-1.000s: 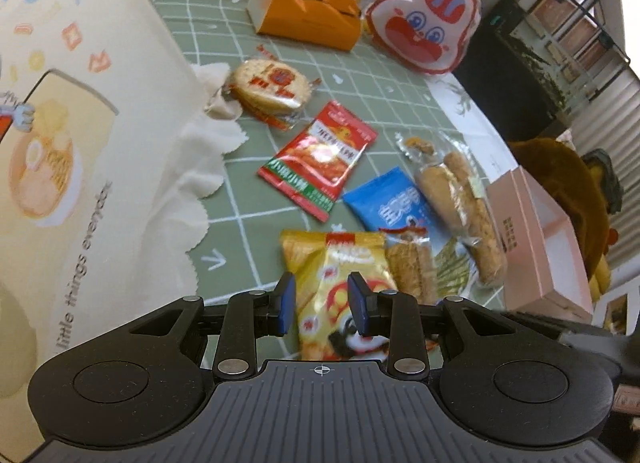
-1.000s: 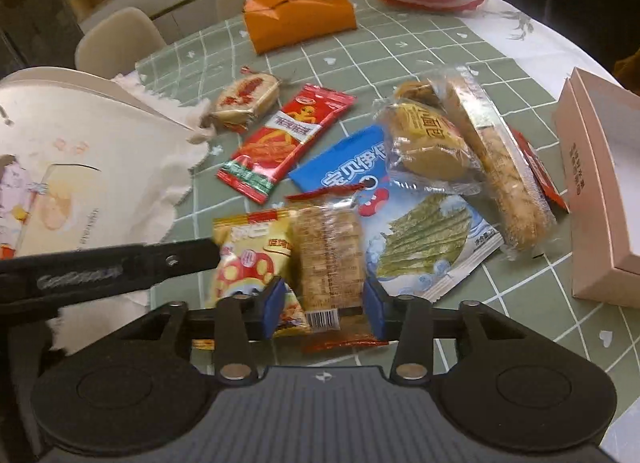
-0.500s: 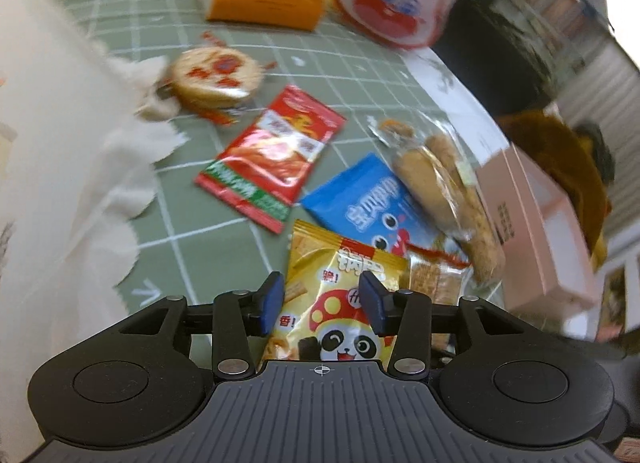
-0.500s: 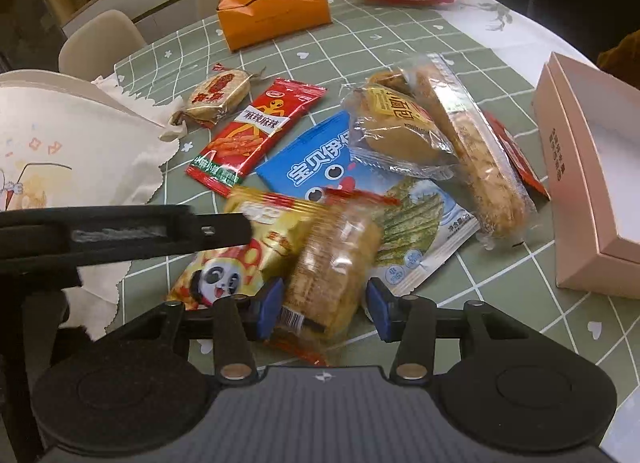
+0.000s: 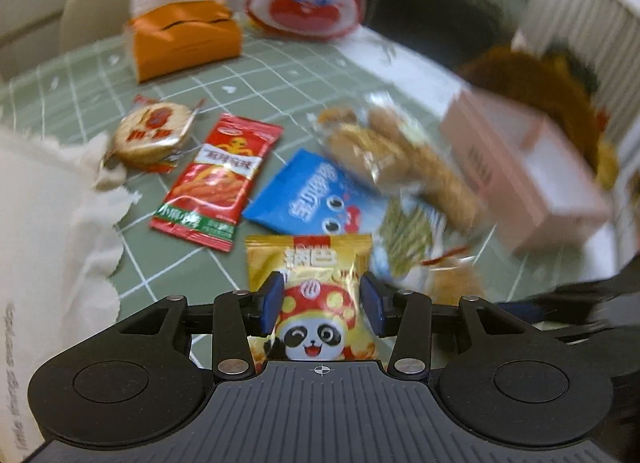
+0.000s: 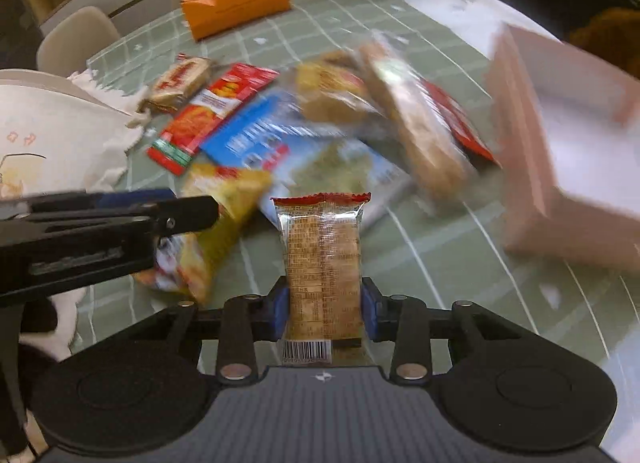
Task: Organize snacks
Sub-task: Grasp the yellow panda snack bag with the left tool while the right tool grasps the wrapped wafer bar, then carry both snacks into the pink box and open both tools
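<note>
The cracker pack [image 6: 323, 263] is clamped upright between the blue pads of the right gripper [image 6: 324, 313], lifted clear of the green table [image 6: 440, 263]. The left gripper [image 5: 322, 305] is opening, its jaws set about half wide around the yellow panda bag [image 5: 310, 263], the pads not seen pressing it. The red sachet [image 5: 218, 179], blue bag [image 5: 308, 199] and round cracker [image 5: 150, 133] are spread nearby, and the pink box [image 5: 520, 171] is placed to the right.
</note>
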### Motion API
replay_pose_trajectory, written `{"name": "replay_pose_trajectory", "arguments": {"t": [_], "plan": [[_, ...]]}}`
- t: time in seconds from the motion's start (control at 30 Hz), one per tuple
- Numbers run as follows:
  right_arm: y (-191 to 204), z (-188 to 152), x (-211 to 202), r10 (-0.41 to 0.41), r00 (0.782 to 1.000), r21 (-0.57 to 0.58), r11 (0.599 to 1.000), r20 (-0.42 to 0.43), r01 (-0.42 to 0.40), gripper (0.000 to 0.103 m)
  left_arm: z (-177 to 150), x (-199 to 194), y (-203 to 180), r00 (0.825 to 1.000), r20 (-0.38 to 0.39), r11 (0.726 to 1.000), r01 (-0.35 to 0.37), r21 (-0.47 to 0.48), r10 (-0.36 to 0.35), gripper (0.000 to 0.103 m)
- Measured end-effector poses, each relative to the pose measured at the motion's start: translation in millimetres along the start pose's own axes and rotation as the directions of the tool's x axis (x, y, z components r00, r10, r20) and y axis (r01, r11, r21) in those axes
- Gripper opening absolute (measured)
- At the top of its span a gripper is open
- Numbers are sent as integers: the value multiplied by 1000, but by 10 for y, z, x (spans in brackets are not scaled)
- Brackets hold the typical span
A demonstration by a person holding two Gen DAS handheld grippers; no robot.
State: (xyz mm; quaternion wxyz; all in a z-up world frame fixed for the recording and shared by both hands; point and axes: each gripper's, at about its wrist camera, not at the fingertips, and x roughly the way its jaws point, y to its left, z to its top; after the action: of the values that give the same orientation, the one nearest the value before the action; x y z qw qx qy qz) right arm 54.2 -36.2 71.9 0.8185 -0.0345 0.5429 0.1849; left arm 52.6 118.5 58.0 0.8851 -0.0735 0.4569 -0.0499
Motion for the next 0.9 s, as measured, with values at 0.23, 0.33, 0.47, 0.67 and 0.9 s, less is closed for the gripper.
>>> {"name": "replay_pose_trajectory", "arguments": {"t": [0.23,0.33,0.47,0.67,0.9], "plan": [[-398,-254,-165,-54,998,101,994,17,52,37,-32,104,-209,994,-14,988,-105,115,107,58],[-488,-301,-200,-64,998,121,991,22,61,38,-40,97,-119,993,-4,991,-115,72,115,63],[-472,-337,-211,-95,995,77,993,17,93,41,-47,126,113,990,-10,989,-143,-37,142,69],[-410,-327,-140,-125,992,79,989,22,123,73,-8,188,277,993,-3,987,-119,-104,119,76],[-360,-296,-87,-164,986,61,985,30,162,76,17,212,194,994,-21,992,-105,-73,104,71]]}}
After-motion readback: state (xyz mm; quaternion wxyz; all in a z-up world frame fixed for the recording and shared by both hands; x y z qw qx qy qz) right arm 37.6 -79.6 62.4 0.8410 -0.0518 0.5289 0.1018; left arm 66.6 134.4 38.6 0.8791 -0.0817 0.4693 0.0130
